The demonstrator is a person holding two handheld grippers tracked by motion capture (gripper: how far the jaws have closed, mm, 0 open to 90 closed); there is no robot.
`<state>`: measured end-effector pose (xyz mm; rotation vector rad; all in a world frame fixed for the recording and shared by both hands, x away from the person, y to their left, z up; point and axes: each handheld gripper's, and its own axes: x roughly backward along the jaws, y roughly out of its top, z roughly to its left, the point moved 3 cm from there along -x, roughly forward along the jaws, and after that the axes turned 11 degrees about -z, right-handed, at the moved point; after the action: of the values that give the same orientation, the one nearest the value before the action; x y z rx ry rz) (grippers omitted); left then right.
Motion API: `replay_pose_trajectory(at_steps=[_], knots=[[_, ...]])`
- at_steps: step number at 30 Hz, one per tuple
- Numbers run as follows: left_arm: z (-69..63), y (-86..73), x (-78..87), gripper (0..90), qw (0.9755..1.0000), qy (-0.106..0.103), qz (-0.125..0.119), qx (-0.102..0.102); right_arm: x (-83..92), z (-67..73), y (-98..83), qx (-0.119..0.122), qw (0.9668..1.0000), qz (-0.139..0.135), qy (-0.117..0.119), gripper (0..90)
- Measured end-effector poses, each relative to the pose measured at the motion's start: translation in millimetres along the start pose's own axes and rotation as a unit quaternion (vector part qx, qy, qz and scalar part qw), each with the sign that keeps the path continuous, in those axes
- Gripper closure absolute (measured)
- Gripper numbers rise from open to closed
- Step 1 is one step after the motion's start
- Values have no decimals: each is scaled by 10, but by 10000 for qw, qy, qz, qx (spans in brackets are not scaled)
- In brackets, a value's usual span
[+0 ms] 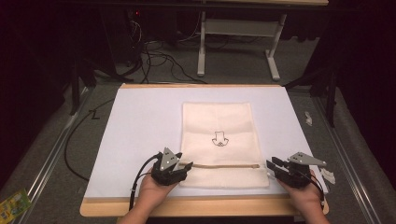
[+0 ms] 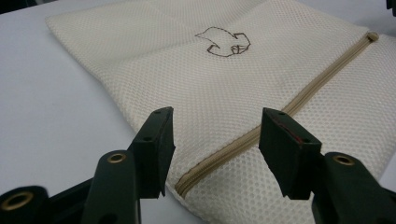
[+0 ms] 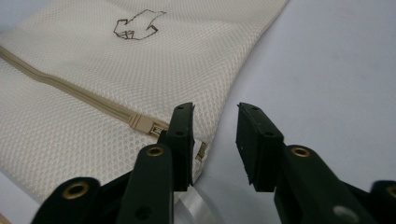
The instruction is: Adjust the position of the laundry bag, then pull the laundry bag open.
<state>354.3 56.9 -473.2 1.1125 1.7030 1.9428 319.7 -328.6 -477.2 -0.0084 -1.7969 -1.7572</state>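
Where zipper ends: bag edges (room beyond)

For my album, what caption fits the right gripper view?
Open right gripper poised at the mesh bag's zipper pull.

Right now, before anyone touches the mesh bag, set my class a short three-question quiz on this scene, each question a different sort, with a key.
1. True or false: the left gripper is shut on the mesh bag.
2. Near which gripper is the zip slider? A) left B) right
3. Fill in: the bag lies on a ____ sheet.

Key:
1. False; its jaws are open around the zip's end.
2. B, by the right gripper, whose jaws are also open.
3. White.
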Motion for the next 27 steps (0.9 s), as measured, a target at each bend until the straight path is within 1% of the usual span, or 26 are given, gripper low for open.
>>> replay_pose_trajectory(at_steps=[1, 2, 3, 4, 5, 6, 7, 8, 9, 10, 11, 12, 14, 16, 21, 23, 25, 27], knots=[[-61, 44, -45, 466, 9999, -130, -61, 79, -27, 26, -17, -26, 10000, 63, 42, 661], [-102, 64, -70, 466, 9998, -173, -84, 26, -39, 41, -25, -25, 9999, 109, 47, 660], [-102, 64, -70, 469, 9998, -173, -84, 26, -39, 41, -25, -25, 9999, 109, 47, 660], [-189, 85, -122, 476, 9996, -230, -99, -98, -57, 59, -39, -12, 9999, 159, 25, 658], [-189, 85, -122, 478, 9996, -230, -99, -98, -57, 59, -39, -12, 9999, 159, 25, 658], [-251, 95, -184, 488, 9993, -321, 179, -90, -71, 58, -49, -1, 9998, 188, 6, 656], [-251, 95, -184, 474, 9993, -321, 179, -90, -79, 53, -54, -52, 9998, 211, -20, 651], [-277, 100, -219, 474, 9990, -366, 268, -49, -79, 53, -54, -52, 9998, 211, -20, 651], [-328, 117, -262, 422, 9984, -482, 277, 96, -102, 20, -67, -192, 9993, 298, -73, 633], [-352, 128, -276, 421, 9979, -563, 277, 132, -116, 5, -70, -266, 9991, 325, -92, 635], [-352, 128, -276, 419, 9979, -563, 277, 132, -116, 5, -70, -266, 9991, 325, -92, 635], [-400, 146, -293, 415, 9976, -643, 220, 151, -146, -13, -77, -322, 9988, 366, -88, 645], [-420, 149, -298, 410, 9974, -678, 207, 154, -166, -15, -82, -290, 9988, 385, -71, 659], [-455, 143, -306, 401, 9969, -752, 219, 111, -175, -4, -77, -323, 9987, 384, -37, 660], [-456, 107, -281, 374, 9967, -775, 252, 30, -194, 11, -84, -292, 9986, 439, 81, 656], [-434, 83, -256, 377, 9969, -738, 289, 20, -212, 18, -86, -288, 9983, 493, 105, 657], [-387, 53, -213, 380, 9974, -625, 355, 60, -247, 27, -91, -292, 9979, 566, 150, 664], [-373, 47, -197, 380, 9976, -599, 333, 92, -260, 26, -91, -290, 9977, 597, 159, 667]])
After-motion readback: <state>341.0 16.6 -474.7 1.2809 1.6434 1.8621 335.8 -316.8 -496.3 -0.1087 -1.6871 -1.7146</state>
